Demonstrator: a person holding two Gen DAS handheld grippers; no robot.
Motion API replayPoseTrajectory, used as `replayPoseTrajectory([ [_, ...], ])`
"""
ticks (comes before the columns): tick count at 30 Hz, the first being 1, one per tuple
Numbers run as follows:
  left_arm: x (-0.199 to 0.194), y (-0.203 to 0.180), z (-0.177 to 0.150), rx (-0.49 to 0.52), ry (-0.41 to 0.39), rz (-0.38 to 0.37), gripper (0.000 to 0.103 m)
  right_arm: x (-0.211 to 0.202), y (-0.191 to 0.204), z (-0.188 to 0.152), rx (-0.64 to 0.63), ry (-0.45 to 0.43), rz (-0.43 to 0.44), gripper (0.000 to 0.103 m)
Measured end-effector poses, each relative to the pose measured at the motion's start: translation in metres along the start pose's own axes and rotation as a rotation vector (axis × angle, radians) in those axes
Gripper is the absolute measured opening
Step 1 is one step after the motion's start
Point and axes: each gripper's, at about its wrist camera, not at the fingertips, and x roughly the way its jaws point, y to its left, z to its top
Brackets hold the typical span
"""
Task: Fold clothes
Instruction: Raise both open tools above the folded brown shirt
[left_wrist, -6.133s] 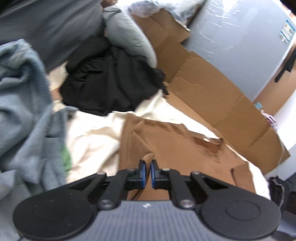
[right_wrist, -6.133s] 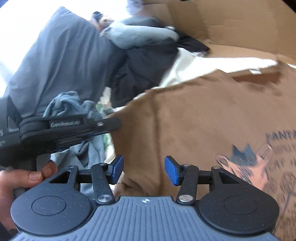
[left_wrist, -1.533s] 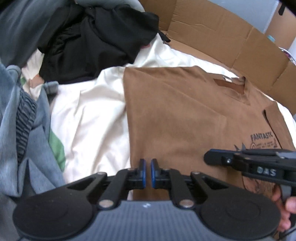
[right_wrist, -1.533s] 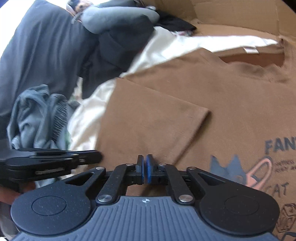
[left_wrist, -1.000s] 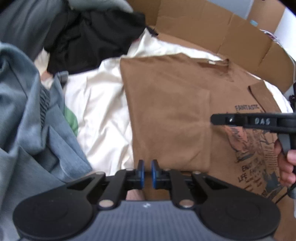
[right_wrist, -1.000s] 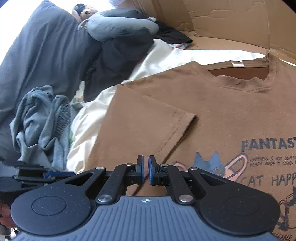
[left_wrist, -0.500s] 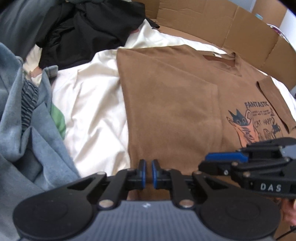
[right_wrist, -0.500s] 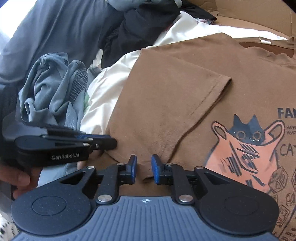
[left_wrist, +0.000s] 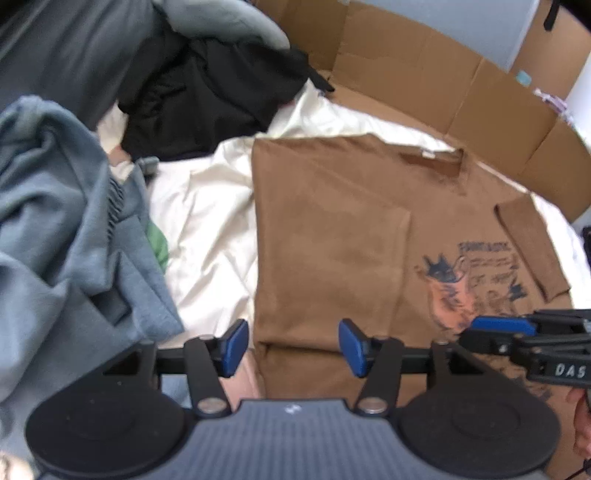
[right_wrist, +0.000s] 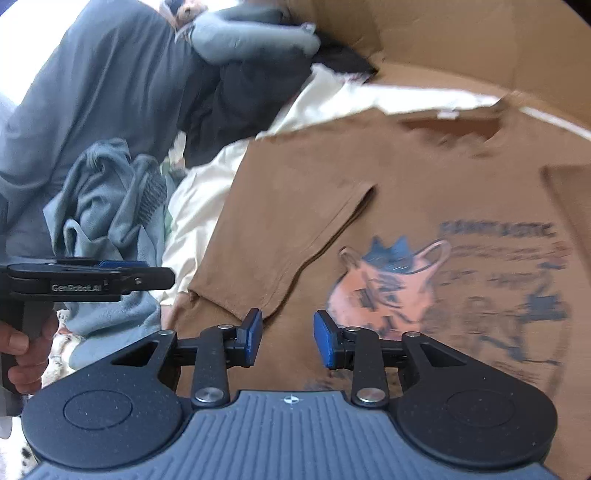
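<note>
Brown T-shirt (left_wrist: 332, 236): one side folded in. My left claw (left_wrist: 292, 346) and right claw (right_wrist: 288, 338) just spread apart, empty. Far sleeve (left_wrist: 532, 243) seemingly unfolded.

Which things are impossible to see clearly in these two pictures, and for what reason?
- Small print on the brown T-shirt: motion blur, both views.
- T-shirt's lower hem: hidden behind the left gripper and right gripper bodies.
- Its far sleeve: cut by the frame edge in the right wrist view.
- Black garment: its type, crumpled, partly under grey cloth.
</note>
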Motion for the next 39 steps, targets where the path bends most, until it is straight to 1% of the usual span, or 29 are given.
replayPoseTrajectory([
  [3,-0.025,-0.012,0.001,0.017,-0.008,-0.009,0.067,-0.037,-0.001,0.006,0.005,-0.012,-0.01,0.047],
  [5,-0.043,-0.019,0.001,0.014,-0.016,-0.009,0.071,-0.062,0.001,0.009,-0.011,-0.013,-0.023,0.048],
  [6,-0.053,-0.023,0.001,0.007,-0.024,-0.007,0.072,-0.074,0.002,0.01,-0.023,-0.014,-0.029,0.051],
  [7,-0.061,-0.027,0.001,0.003,-0.031,-0.009,0.074,-0.087,0.003,0.012,-0.034,-0.015,-0.035,0.058],
  [8,-0.07,-0.03,0.0,0.003,-0.037,-0.012,0.075,-0.1,0.004,0.012,-0.042,-0.022,-0.036,0.062],
  [9,-0.078,-0.034,-0.001,0.006,-0.041,-0.013,0.077,-0.111,0.004,0.012,-0.044,-0.027,-0.041,0.069],
  [10,-0.087,-0.038,-0.002,0.014,-0.043,-0.016,0.079,-0.122,0.004,0.012,-0.047,-0.032,-0.045,0.072],
  [13,-0.112,-0.047,-0.005,0.04,-0.061,-0.026,0.086,-0.155,0.004,0.011,-0.045,-0.052,-0.069,0.072],
  [18,-0.155,-0.055,-0.013,0.055,-0.098,-0.02,0.088,-0.207,0.007,0.006,-0.047,-0.098,-0.091,0.075],
  [25,-0.208,-0.067,-0.017,0.081,-0.122,-0.015,0.09,-0.269,0.01,-0.003,-0.052,-0.113,-0.123,0.083],
  [28,-0.227,-0.071,-0.017,0.077,-0.134,-0.023,0.091,-0.294,0.015,-0.01,-0.066,-0.117,-0.144,0.087],
  [34,-0.259,-0.079,-0.021,0.082,-0.157,-0.024,0.092,-0.342,0.016,-0.024,-0.063,-0.132,-0.185,0.089],
  [39,-0.28,-0.082,-0.032,0.079,-0.177,-0.024,0.095,-0.382,0.017,-0.035,-0.063,-0.154,-0.202,0.091],
])
